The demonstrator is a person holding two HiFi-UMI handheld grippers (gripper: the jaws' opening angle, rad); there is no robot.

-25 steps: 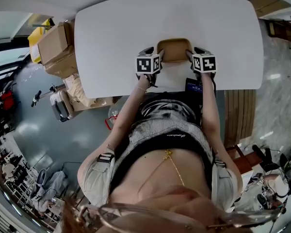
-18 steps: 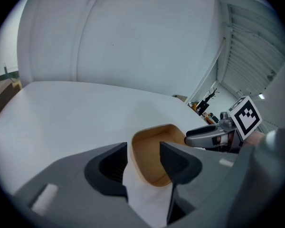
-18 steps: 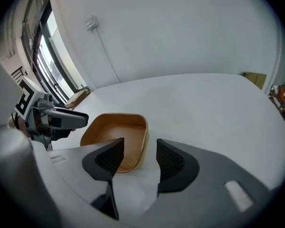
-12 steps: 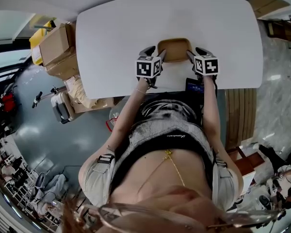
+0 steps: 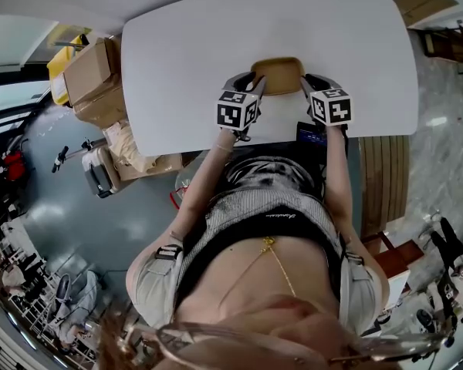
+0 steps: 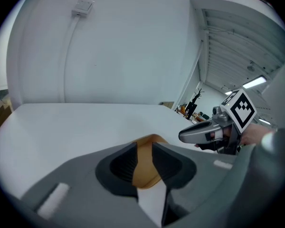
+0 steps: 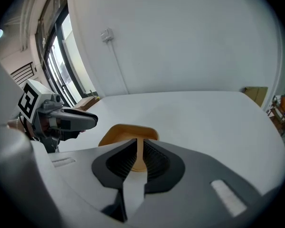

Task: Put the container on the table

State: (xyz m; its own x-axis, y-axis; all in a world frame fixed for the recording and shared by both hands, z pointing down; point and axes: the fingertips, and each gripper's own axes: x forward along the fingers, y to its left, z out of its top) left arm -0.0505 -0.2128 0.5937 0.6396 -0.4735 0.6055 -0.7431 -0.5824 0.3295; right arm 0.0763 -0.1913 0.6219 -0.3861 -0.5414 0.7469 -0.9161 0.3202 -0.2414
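Container, upper centre, is being clamped by left gripper and right gripper, whose jaws have just been closing on its rim, likely awaiting level lowering onto the surface.

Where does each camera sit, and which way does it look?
Head view: on the person's head, looking down at table, container, arms, torso.
Left gripper view: on the left gripper, along jaws shut on the container.
Right gripper view: on the right gripper, whose jaws have just closed on the container.
Shared: each gripper view shows the other gripper.
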